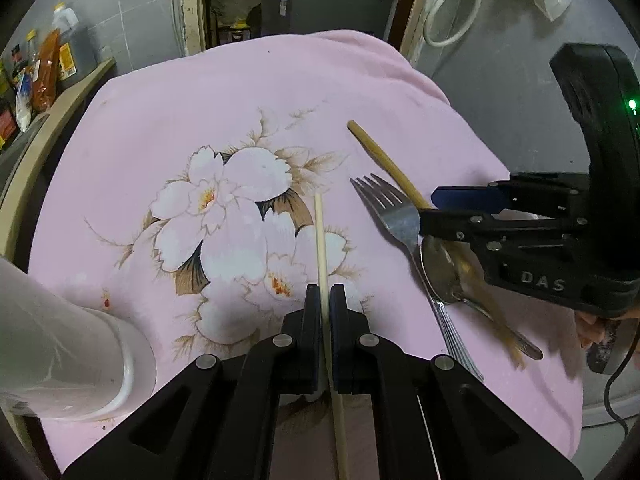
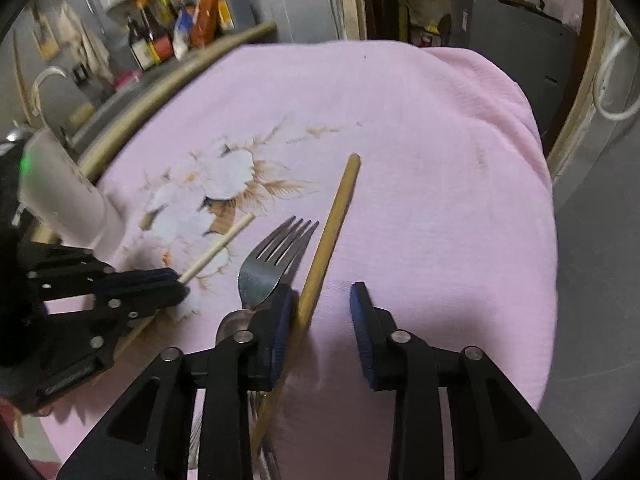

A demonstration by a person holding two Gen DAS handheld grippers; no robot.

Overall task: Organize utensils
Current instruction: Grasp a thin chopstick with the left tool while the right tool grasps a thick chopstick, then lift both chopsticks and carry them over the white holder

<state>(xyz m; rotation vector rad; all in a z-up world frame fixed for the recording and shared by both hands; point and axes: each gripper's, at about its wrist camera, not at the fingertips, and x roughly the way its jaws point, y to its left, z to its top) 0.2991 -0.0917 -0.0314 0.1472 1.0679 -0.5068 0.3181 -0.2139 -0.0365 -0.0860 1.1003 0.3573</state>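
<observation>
My left gripper [image 1: 325, 292] is shut on a pale chopstick [image 1: 320, 236], held above the pink flowered cloth [image 1: 200, 112]; it also shows in the right wrist view [image 2: 218, 247]. My right gripper [image 2: 324, 304] is open over a tan wooden chopstick [image 2: 332, 220], whose shaft lies against the inner face of the left finger. A metal fork [image 2: 272, 256] and a metal spoon [image 1: 440, 272] lie beside it on the cloth. In the left wrist view the right gripper [image 1: 430, 204] reaches in from the right over the fork [image 1: 390, 208] and the tan chopstick [image 1: 380, 156].
A white cylindrical cup [image 1: 72, 356] lies on its side at the cloth's left edge, also in the right wrist view [image 2: 68, 196]. Bottles and jars [image 2: 176, 32] stand on a shelf at the back left. The cloth drops off at the right and far edges.
</observation>
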